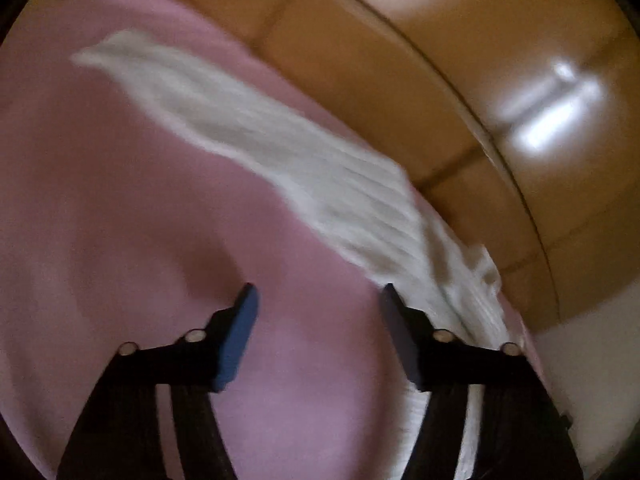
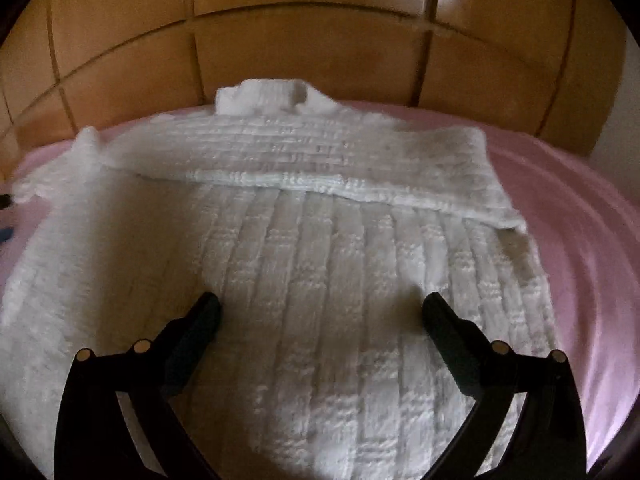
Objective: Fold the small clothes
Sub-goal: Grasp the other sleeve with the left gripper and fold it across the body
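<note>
White ribbed knitted sweater point(image 2: 304, 280) spread flat on pink bed sheet point(image 2: 580, 216), glossy brown panelled headboard point(image 2: 312, 52) just beyond. One sleeve point(image 2: 304, 160) already folded across the chest, running side to side in the right wrist view, collar point(image 2: 260, 96) at the far end nearest the headboard. Body ribs running straight away from the right gripper point(image 2: 320, 316), so long axis in line with that gripper's pointing direction, hem end nearest.

Right gripper hovering directly over the lower body of the sweater, jaws spread wide, nothing between them, pads clear of the knit as far as visible.

Left gripper point(image 1: 318, 300) off to the side, over bare pink sheet point(image 1: 120, 200), jaws about half apart and holding nothing. Sweater point(image 1: 320, 184) seen from there as a long white band stretching diagonally from upper left to lower right, its near edge just beside the right-hand finger point(image 1: 400, 320) and passing under it. View blurred, so exact contact hard to judge.

Judgement: fold partly done, remaining side or bottom fold still to make. Right gripper better placed for the hem, already above the cloth; left gripper nearest the long side edge, needing only a small sideways reach to take it.
</note>
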{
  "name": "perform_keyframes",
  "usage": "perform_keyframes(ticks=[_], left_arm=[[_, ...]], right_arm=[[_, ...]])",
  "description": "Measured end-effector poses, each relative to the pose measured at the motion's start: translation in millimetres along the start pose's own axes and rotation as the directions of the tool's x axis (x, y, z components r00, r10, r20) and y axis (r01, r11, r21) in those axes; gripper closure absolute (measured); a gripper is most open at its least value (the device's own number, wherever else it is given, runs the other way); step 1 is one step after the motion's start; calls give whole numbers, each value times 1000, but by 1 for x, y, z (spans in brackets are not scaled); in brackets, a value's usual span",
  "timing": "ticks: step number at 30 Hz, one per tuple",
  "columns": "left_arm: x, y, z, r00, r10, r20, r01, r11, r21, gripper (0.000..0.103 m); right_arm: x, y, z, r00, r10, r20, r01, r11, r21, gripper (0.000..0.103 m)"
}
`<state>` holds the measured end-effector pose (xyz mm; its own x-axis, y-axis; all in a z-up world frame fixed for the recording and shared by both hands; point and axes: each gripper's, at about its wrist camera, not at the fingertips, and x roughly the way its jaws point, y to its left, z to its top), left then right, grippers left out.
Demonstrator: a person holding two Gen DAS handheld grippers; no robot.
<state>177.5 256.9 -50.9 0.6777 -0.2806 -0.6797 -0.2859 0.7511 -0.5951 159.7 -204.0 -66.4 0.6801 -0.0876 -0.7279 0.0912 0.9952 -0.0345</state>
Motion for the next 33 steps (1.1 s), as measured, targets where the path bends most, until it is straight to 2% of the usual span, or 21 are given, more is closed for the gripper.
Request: perform_keyframes(ticks=[2, 4, 6, 10, 14, 16, 20, 23, 24, 25, 27, 29, 30, 33], left_arm=[[-12, 31, 16, 1000, 10, 25, -8, 996, -90, 46], [-22, 61, 31, 998, 17, 64, -3, 979, -203, 46], [-29, 79, 46, 995, 11, 97, 16, 962, -273, 46], [-34, 104, 78, 979, 54, 197, 25, 926, -376, 46], [-24, 129, 108, 984, 45, 171, 42, 880, -472, 46], [-18, 132, 117, 984, 57, 170, 35, 868, -495, 46], [-8, 127, 135, 975, 121, 188, -18, 881, -473, 46], [6, 129, 142, 974, 140, 176, -46, 891, -451, 46], [10, 128, 144, 974, 145, 177, -54, 899, -435, 50], [15, 123, 147, 970, 180, 165, -99, 909, -406, 59], [20, 121, 152, 957, 236, 165, -160, 912, -377, 66], [21, 115, 150, 948, 277, 160, -204, 909, -363, 89], [17, 115, 148, 949, 269, 164, -197, 913, -356, 94], [-2, 88, 143, 949, 232, 214, -167, 944, -283, 98]], right_arm=[[-1, -3, -2, 1000, 4, -5, -4, 1000, 30, 2], [-1, -7, -4, 1000, 20, -6, -20, 999, 51, 2], [-4, -12, -5, 1000, 28, -9, -27, 998, 56, 2], [-4, -14, -4, 1000, 27, -14, -26, 998, 53, 2], [-4, -14, -5, 1000, 15, -10, -15, 999, 51, 2], [-3, -11, -5, 1000, 6, -9, -6, 999, 49, 2], [-1, -9, -5, 1000, 0, -6, 0, 999, 47, 2], [-1, -9, -5, 1000, 1, -6, -1, 999, 45, 2], [-1, -10, -5, 1000, 0, -6, 0, 999, 44, 2], [-1, -9, -5, 1000, 0, -6, 0, 999, 45, 2], [-1, -10, -5, 1000, 1, -6, 0, 999, 42, 2], [-1, -11, -4, 1000, 2, -6, -1, 999, 42, 2], [-1, -10, -5, 1000, 2, -6, -1, 999, 42, 2], [-1, -10, -5, 1000, 1, -5, 0, 999, 41, 2]])
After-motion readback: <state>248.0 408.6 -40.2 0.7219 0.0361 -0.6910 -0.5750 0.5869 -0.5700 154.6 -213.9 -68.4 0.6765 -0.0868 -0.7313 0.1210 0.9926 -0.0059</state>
